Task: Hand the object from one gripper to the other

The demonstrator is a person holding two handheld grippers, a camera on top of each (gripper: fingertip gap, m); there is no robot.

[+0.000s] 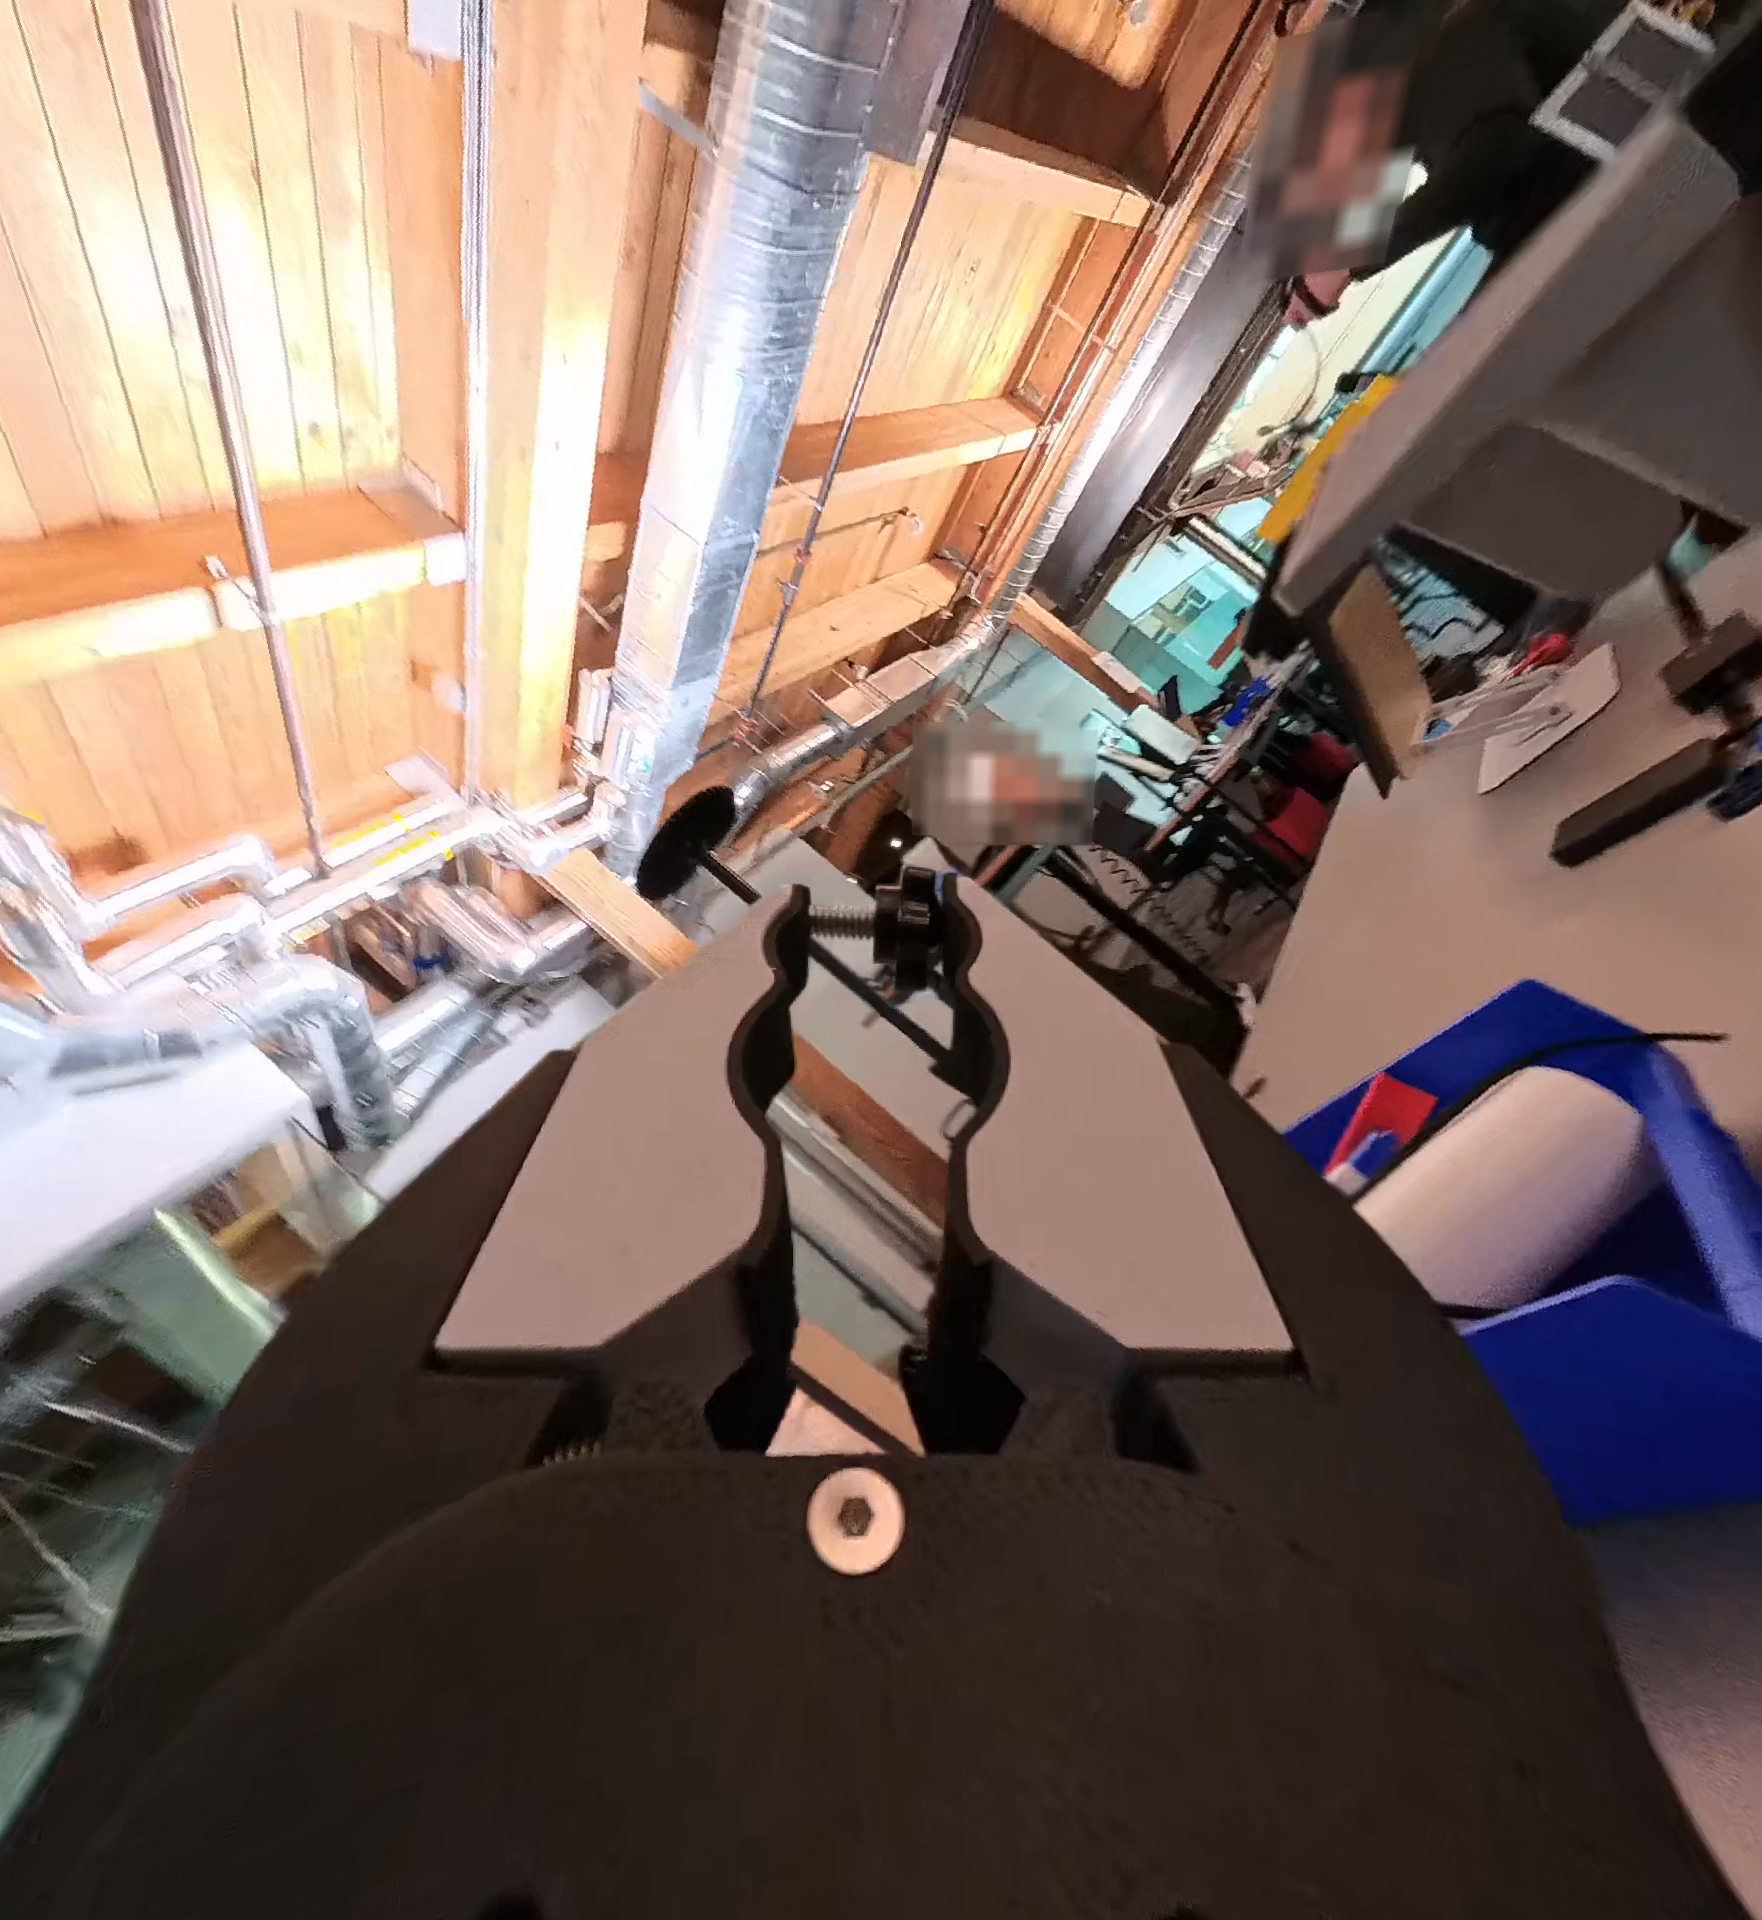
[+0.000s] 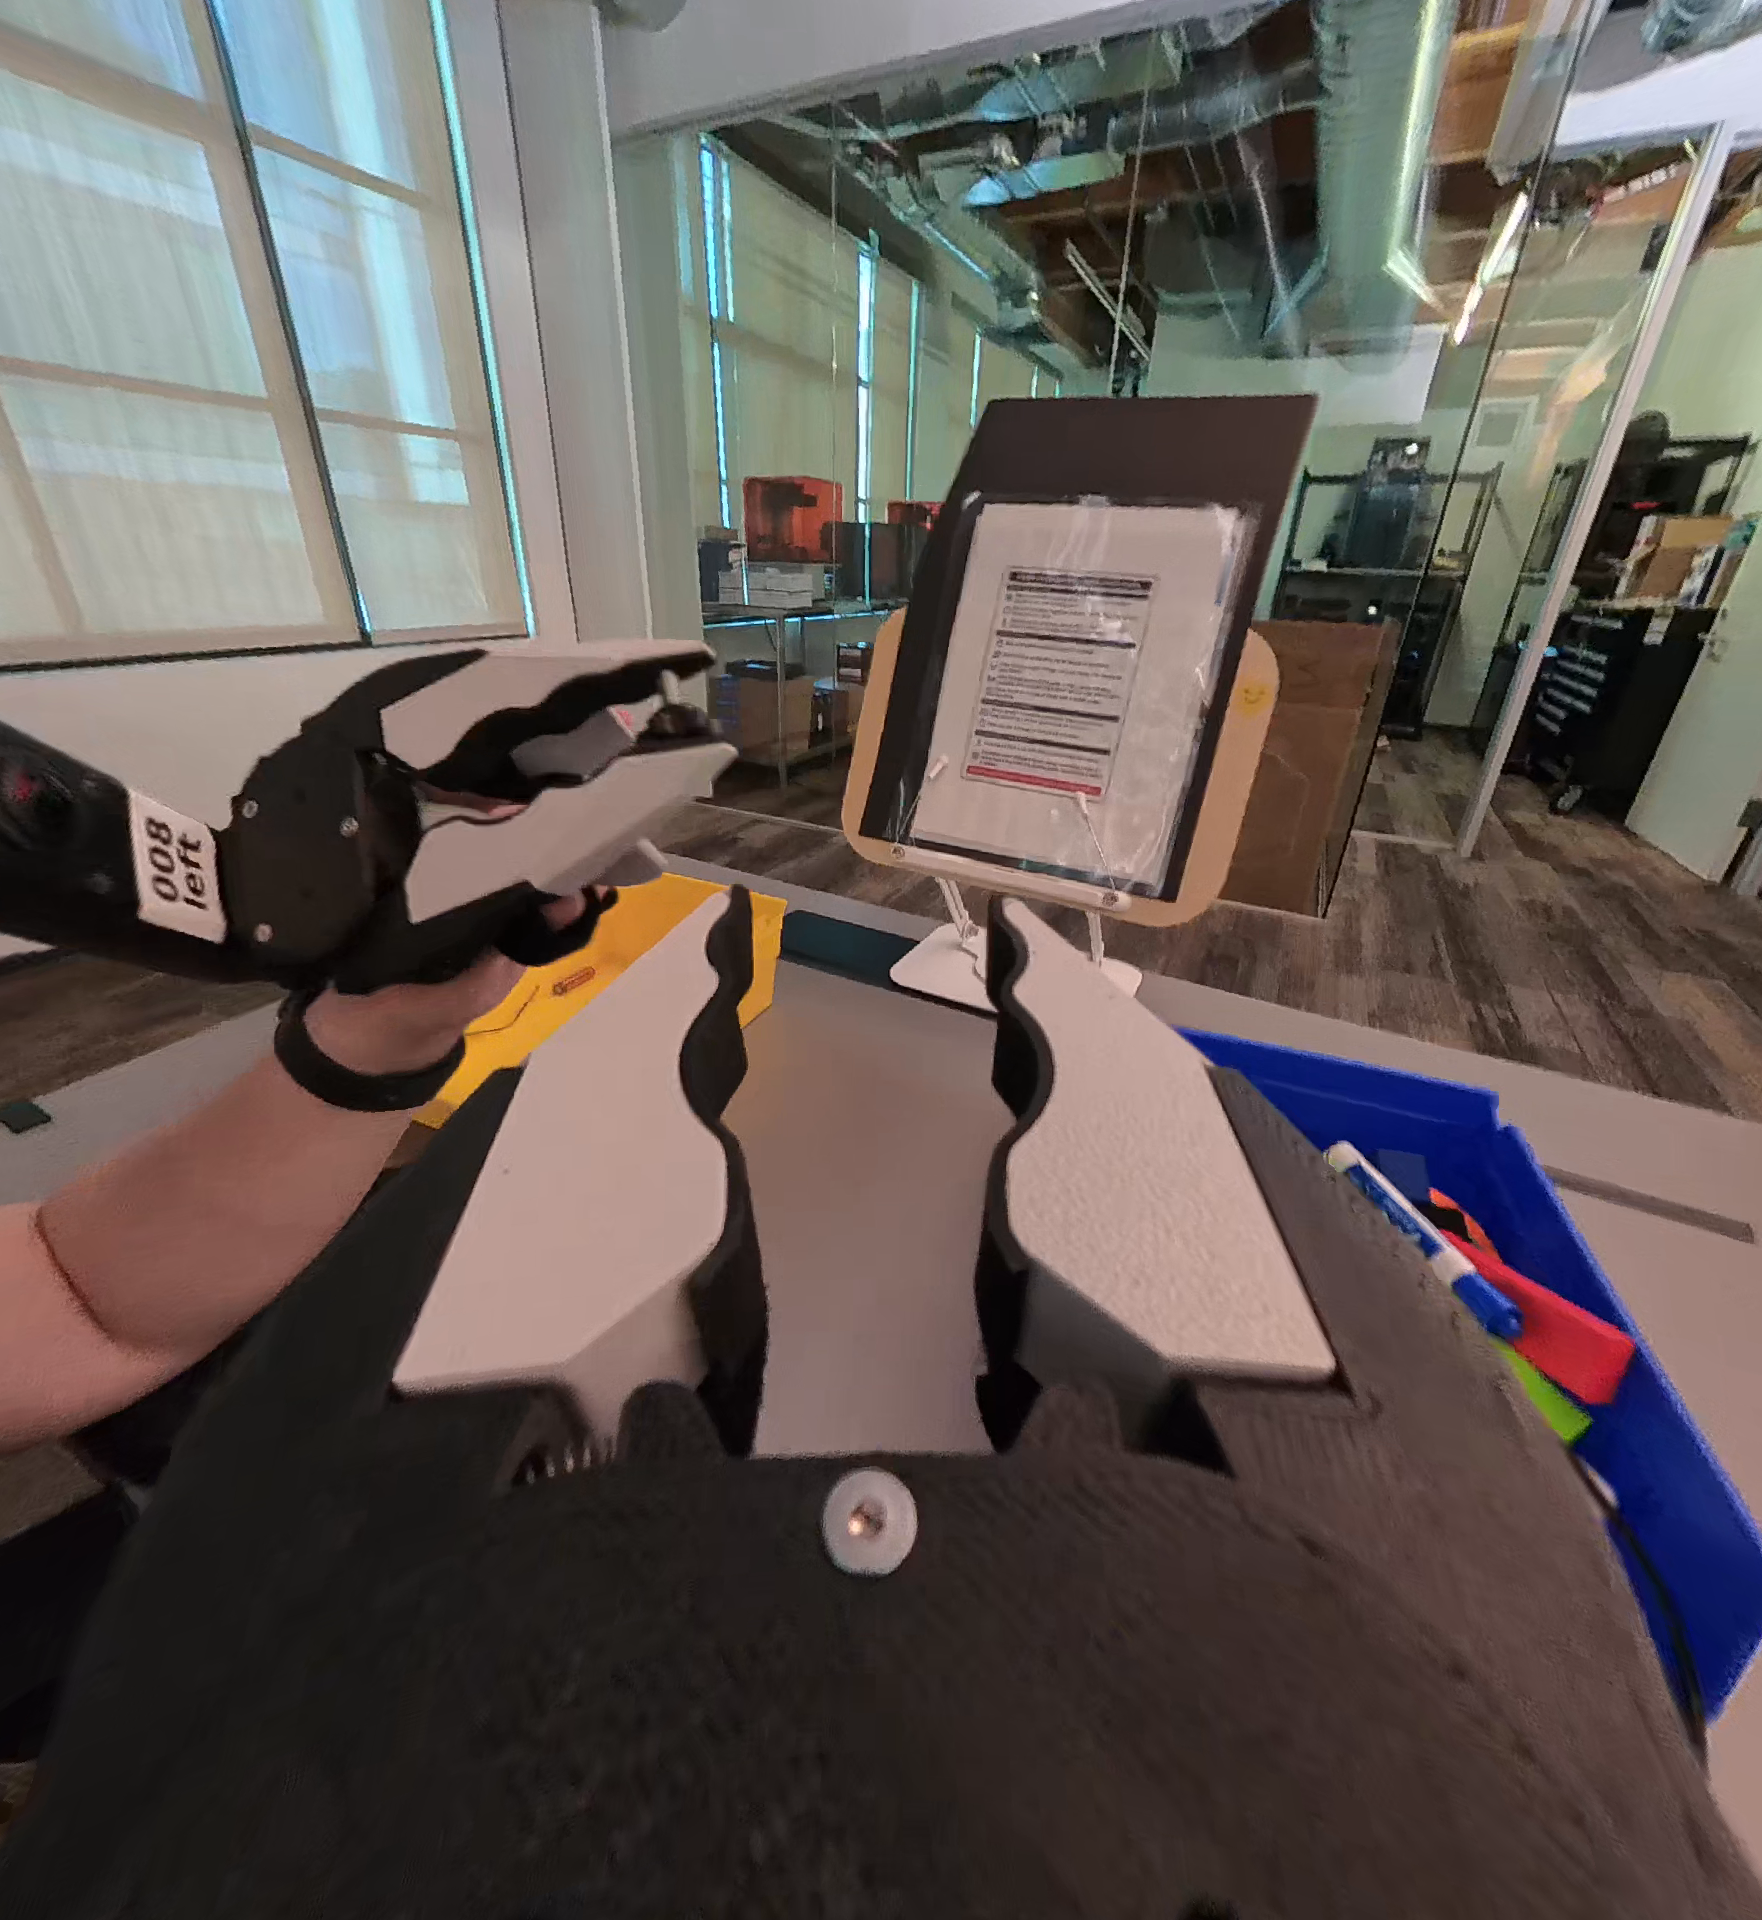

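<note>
My left gripper (image 1: pixel 872 920) is raised and tilted toward the ceiling. It is shut on a small black screw part (image 1: pixel 908 914) with a knob, a spring, a thin rod and a round toothed disc (image 1: pixel 685 844) that sticks out past the left fingertip. In the right wrist view the left gripper (image 2: pixel 695 717) is held up at the left, above the table, with the black part (image 2: pixel 671 717) at its tips. My right gripper (image 2: pixel 866 925) is open and empty, lower and to the right of the left gripper, over the grey table (image 2: pixel 856 1143).
A blue bin (image 2: pixel 1376 1112) with markers and coloured pieces stands at the right, also seen in the left wrist view (image 1: pixel 1625 1382). A document stand (image 2: pixel 1064 675) is ahead at the table's far edge. A yellow sheet (image 2: pixel 648 935) lies under the left hand.
</note>
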